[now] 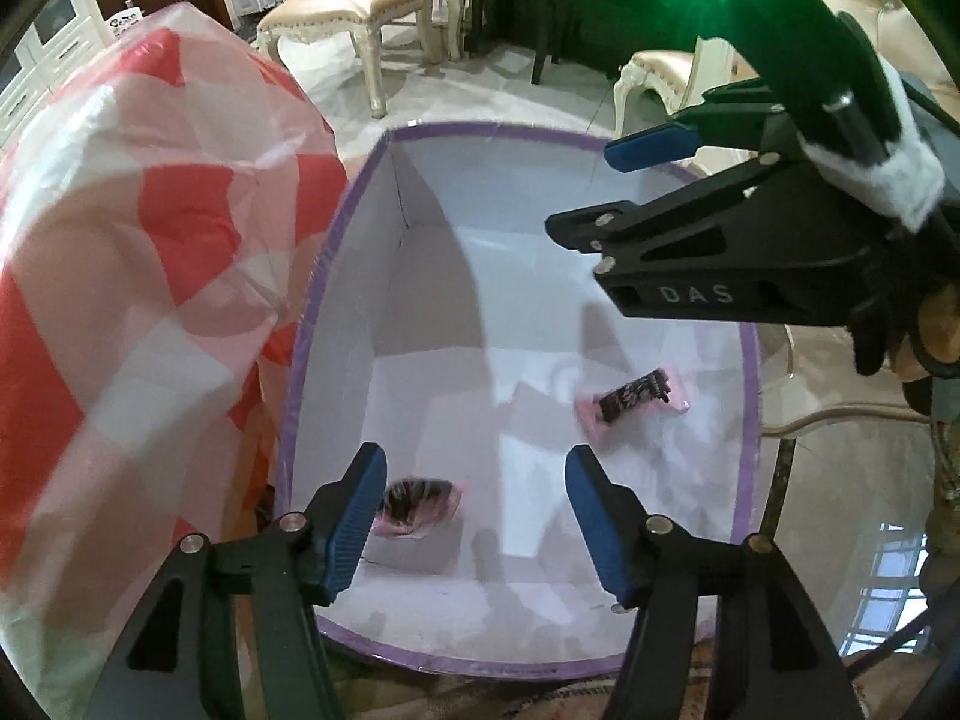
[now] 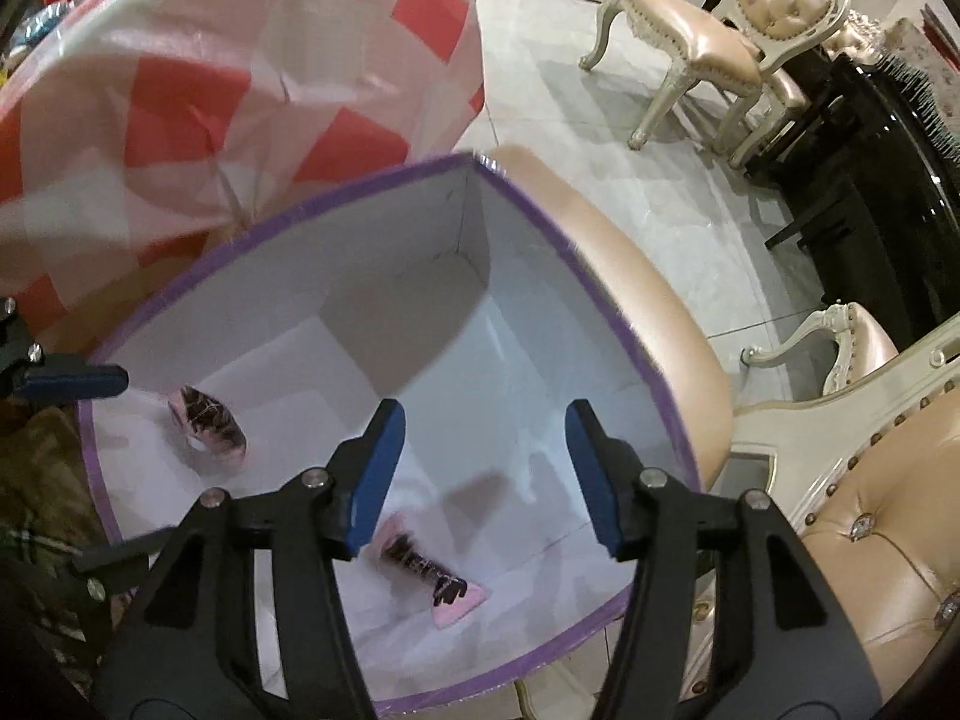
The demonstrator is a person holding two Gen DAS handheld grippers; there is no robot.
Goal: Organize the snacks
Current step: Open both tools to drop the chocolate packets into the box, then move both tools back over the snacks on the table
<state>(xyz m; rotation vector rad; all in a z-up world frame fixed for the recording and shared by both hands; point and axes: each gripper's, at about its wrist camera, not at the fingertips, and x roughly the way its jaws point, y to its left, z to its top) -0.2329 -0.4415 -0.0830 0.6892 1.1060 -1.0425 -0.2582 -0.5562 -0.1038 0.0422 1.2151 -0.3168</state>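
Above the purple-rimmed white box, we have both tongs spread wide with nothing between the pads: the left gripper hangs over the near end, and the right gripper reaches in from the right side, its blue pads touching nothing. Down on the box floor lie two pink snack packets, well apart: one packet just beside our left gripper's left pad, the other packet toward the right wall. Beside the box's left wall stands a red-and-white checked bag.
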